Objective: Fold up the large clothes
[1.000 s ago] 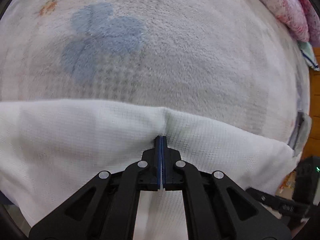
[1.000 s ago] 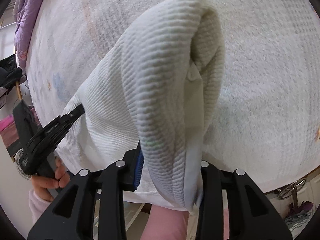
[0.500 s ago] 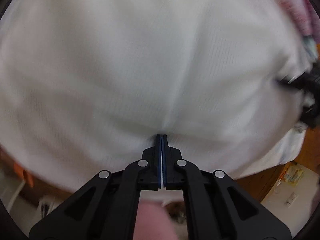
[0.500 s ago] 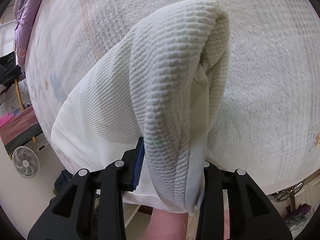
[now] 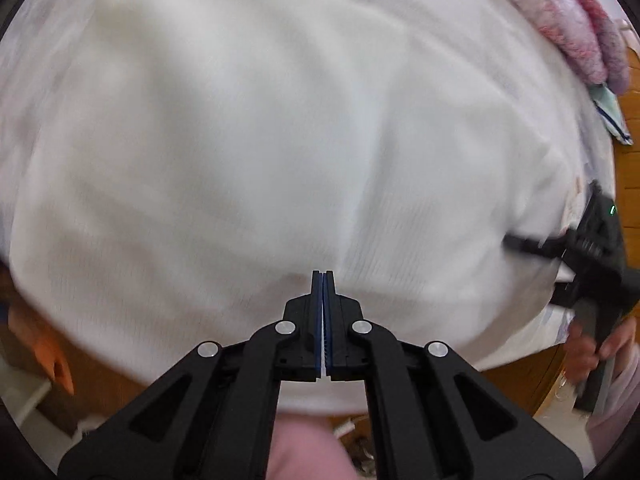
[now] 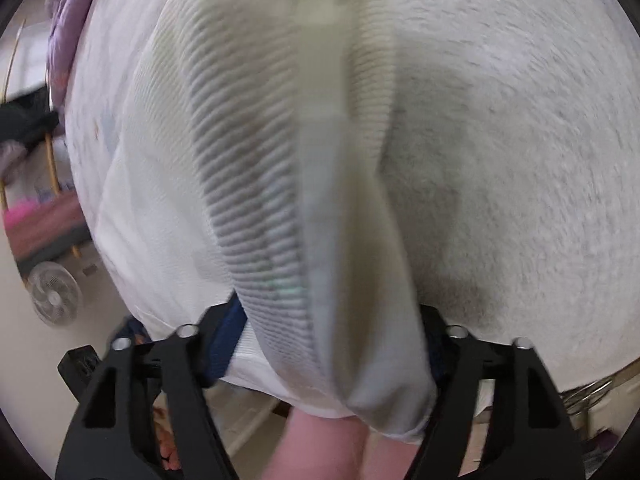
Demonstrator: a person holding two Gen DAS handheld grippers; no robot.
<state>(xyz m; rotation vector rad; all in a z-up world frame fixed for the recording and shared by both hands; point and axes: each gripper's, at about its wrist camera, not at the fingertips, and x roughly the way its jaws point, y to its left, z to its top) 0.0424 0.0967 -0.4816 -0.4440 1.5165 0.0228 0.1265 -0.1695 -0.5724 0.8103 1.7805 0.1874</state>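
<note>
Since a second ago the white waffle-knit garment (image 5: 248,152) has swept across the left view, over the bed's fleece blanket (image 6: 520,128). Left gripper (image 5: 322,280) fingers clamp its edge; right gripper (image 6: 332,344) fingers are opening around the bunched fold, which may slump unevenly.

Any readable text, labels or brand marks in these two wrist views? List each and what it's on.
None readable.
The white garment shows only its knit texture, with no print or tag text.
The patterned blanket carries faint coloured shapes, too blurred to tell.
The right gripper shows a green light and no lettering.
</note>
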